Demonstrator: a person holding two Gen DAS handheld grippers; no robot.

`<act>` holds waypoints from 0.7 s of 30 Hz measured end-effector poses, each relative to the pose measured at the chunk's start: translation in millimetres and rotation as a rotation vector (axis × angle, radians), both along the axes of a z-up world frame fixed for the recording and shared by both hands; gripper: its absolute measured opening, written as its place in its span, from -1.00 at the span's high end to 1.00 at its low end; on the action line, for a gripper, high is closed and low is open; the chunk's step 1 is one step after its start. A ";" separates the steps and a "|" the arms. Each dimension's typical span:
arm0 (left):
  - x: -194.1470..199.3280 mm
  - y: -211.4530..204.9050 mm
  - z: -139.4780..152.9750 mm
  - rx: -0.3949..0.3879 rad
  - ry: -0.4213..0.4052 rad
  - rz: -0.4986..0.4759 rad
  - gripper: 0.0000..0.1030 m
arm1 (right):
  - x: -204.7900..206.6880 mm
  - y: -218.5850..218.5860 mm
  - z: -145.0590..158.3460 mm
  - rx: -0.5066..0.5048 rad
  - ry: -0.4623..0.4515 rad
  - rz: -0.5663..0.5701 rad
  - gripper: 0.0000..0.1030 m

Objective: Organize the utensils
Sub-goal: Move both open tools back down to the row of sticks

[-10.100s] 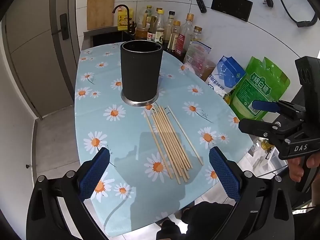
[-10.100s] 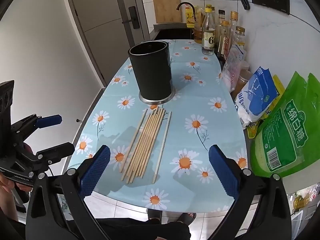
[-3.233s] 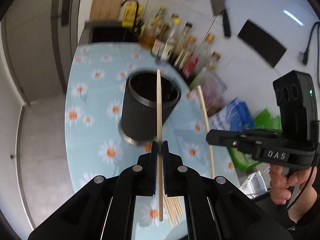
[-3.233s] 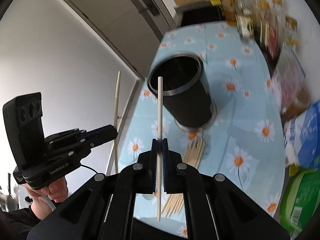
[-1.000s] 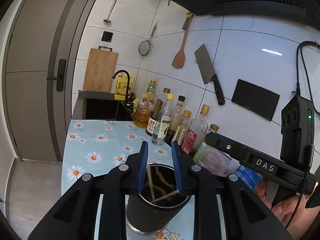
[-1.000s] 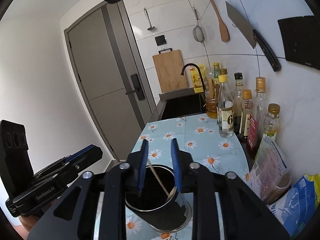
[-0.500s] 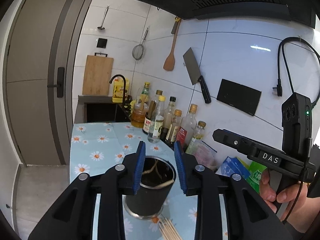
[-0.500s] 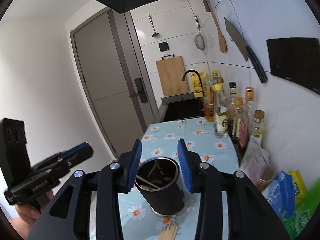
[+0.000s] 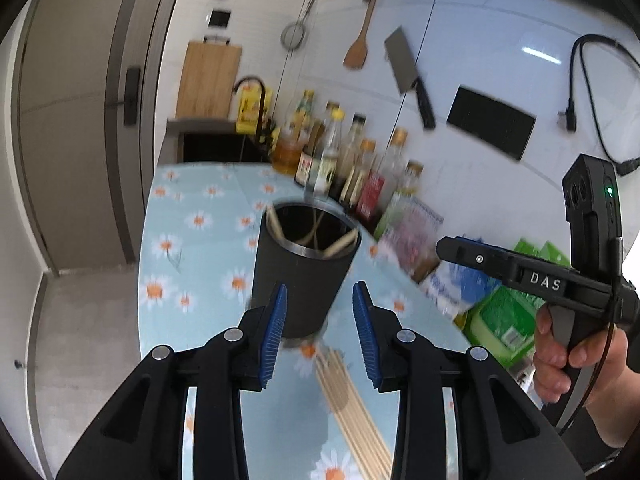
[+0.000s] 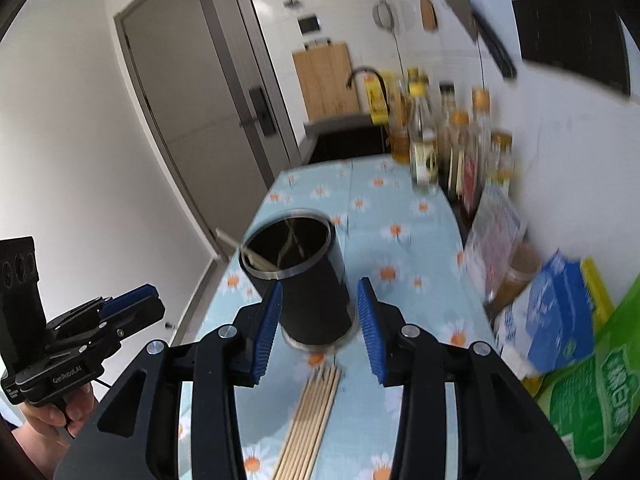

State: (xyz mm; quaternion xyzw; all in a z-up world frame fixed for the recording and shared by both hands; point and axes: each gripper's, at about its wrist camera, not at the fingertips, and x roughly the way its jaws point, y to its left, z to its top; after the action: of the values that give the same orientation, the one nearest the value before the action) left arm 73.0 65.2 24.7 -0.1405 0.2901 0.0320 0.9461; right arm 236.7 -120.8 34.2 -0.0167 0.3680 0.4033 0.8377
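Daisy-print surface (image 10: pixel 404 248) w/ kitchen items.
Black holder (image 10: pixel 308 288) mid-frame; loose chopsticks (image 10: pixel 312 424) bottom center, just below it; bottles (image 10: pixel 452 144) upper right; bags (image 10: pixel 560 340) at right edge.

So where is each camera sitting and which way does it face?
Left wrist: on the left tongs, facing the black holder and bottle wall; the right tongs and hand show.
Right wrist: on the right tongs, facing the holder and door; the left tongs show.
Both share the holder and the chopsticks on the table.
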 end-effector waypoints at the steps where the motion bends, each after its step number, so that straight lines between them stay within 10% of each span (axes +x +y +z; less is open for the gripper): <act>1: -1.6 0.3 -5.7 -0.002 0.017 0.005 0.35 | 0.0 0.0 -6.6 -0.012 0.022 0.004 0.23; 21: 3.4 -9.1 -98.7 -0.150 0.328 -0.036 0.35 | 12.4 39.3 -141.2 -0.310 0.560 0.114 0.43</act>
State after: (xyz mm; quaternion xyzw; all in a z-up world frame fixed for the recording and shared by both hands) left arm 76.4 56.2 -74.0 -0.1982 0.4443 0.0159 0.8735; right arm 249.1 -81.5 -107.0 -0.0532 0.6396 0.3778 0.6673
